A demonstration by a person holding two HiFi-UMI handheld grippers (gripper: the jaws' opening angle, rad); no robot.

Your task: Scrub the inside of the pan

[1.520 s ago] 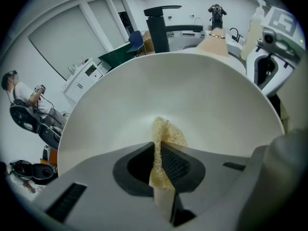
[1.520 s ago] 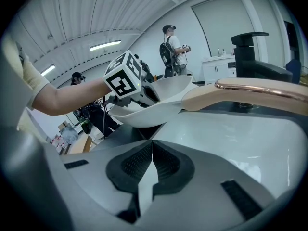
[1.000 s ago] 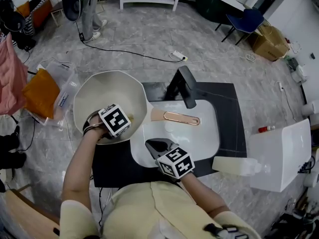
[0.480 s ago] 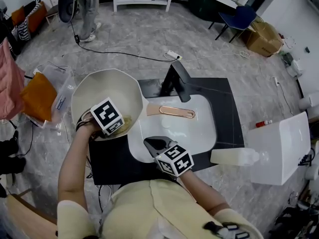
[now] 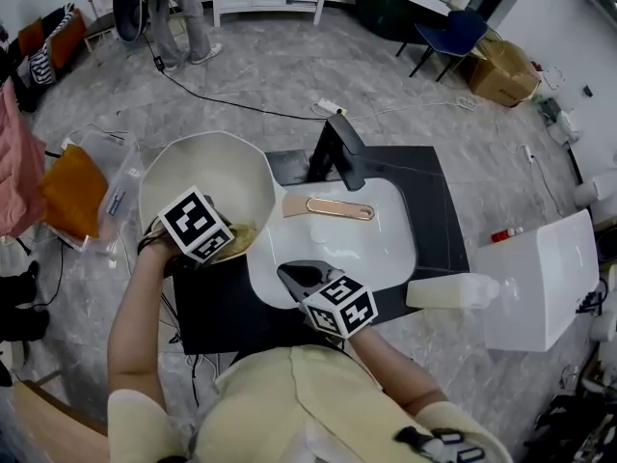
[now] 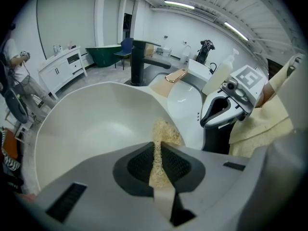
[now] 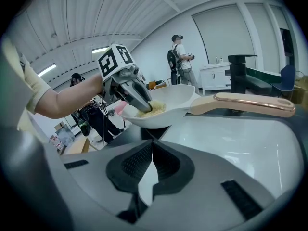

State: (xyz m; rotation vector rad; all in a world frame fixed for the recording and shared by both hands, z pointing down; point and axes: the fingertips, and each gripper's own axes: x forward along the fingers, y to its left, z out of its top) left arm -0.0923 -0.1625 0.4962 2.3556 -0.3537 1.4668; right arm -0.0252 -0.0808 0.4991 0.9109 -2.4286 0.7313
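A white pan (image 5: 207,177) sits left of the white sink (image 5: 386,249), its tan and copper handle (image 5: 333,207) reaching over the basin. My left gripper (image 5: 229,239) is inside the pan at its near right wall, shut on a tan scrub pad (image 5: 246,231). In the left gripper view the scrub pad (image 6: 161,138) sticks out between the jaws and presses on the pan (image 6: 96,124). My right gripper (image 5: 294,276) hovers over the sink's near rim, shut with nothing held. The right gripper view shows the pan (image 7: 173,102), the left gripper (image 7: 132,93) and the scrub pad (image 7: 151,109).
A black faucet (image 5: 342,157) stands behind the sink on a black counter (image 5: 443,210). A soap bottle (image 5: 448,292) and a white box (image 5: 540,278) are at the right. An orange bag (image 5: 67,186) lies left, and a person (image 5: 174,8) stands far back.
My left gripper with the scrub pad has slid a little left along the pan's near inside wall. The right gripper has stayed about where it was.
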